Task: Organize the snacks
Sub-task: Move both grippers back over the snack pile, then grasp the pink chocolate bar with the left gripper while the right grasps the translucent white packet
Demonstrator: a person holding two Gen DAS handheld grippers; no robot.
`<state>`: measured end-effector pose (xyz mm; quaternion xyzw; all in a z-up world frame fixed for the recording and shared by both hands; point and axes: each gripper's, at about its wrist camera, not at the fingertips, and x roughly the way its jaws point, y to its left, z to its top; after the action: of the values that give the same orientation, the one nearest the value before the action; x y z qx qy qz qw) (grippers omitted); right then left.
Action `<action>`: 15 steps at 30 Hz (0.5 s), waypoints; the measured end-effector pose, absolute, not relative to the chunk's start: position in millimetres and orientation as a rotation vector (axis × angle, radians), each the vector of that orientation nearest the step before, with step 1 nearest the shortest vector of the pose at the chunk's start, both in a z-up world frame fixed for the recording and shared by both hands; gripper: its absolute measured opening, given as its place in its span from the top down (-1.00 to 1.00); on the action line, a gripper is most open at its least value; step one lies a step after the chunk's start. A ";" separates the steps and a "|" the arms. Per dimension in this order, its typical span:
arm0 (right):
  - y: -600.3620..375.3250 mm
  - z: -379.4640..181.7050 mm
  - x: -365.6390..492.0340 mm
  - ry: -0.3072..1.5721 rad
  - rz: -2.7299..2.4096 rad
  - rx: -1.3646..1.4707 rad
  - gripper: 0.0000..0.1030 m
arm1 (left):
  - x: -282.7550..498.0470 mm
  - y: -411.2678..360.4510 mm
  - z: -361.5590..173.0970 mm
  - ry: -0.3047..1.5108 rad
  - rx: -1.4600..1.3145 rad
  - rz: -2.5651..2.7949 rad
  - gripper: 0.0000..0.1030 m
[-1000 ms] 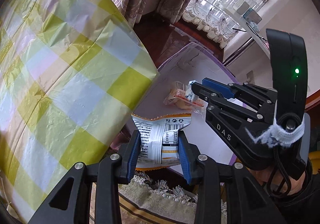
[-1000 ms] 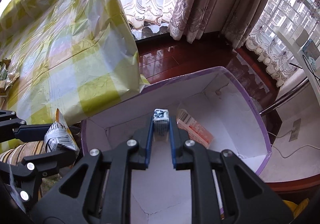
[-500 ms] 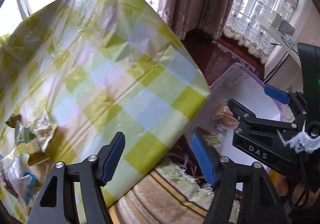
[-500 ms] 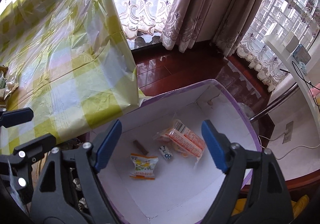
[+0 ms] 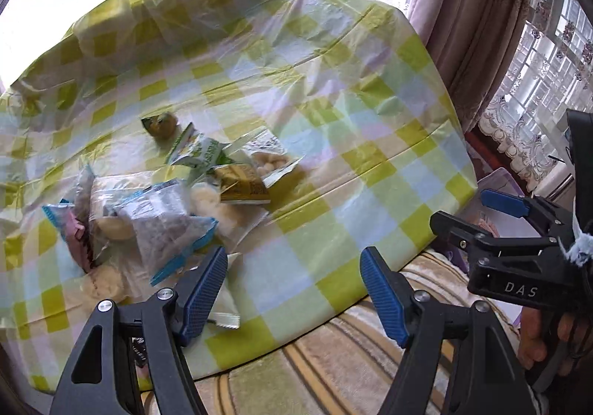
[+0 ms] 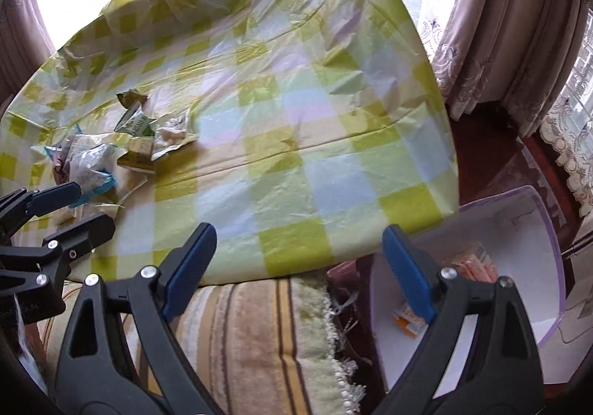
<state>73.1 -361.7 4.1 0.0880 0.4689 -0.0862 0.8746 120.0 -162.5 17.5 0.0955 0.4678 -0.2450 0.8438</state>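
A heap of snack packets lies on the checked tablecloth, left of middle; it also shows in the right wrist view. My left gripper is open and empty, just in front of the heap at the table's near edge. My right gripper is open and empty, to the right, above the table edge and the white box with a purple rim. Orange snack packets lie in the box. The right gripper also shows in the left wrist view.
A striped fringed cloth covers a seat below the table edge. Curtains and a bright window stand behind the table. Dark wooden floor lies beside the box.
Both grippers opened and dropped their packets into the box a second ago. Both have since swung left, from the box toward the table and the snack heap.
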 end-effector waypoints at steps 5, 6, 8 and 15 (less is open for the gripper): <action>-308.2 5.9 93.5 1.000 -0.072 0.096 -0.79 | 118.1 -80.5 12.6 1.043 0.101 -0.446 -0.41; -298.5 5.8 96.8 1.003 -0.046 0.085 -0.79 | 116.2 -68.2 11.1 1.052 0.120 -0.424 -0.39; -283.2 3.1 103.6 1.020 0.003 0.082 -0.79 | 112.7 -50.4 5.0 1.068 0.171 -0.404 -0.38; -218.6 -13.1 124.3 1.073 0.146 -0.004 -0.75 | 120.8 -38.8 -19.5 1.133 0.262 -0.470 -0.25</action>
<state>124.3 -218.6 -13.1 -0.0019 0.5105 0.0695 0.8571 120.8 -38.8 -19.5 0.1225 0.5302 -0.2197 0.8097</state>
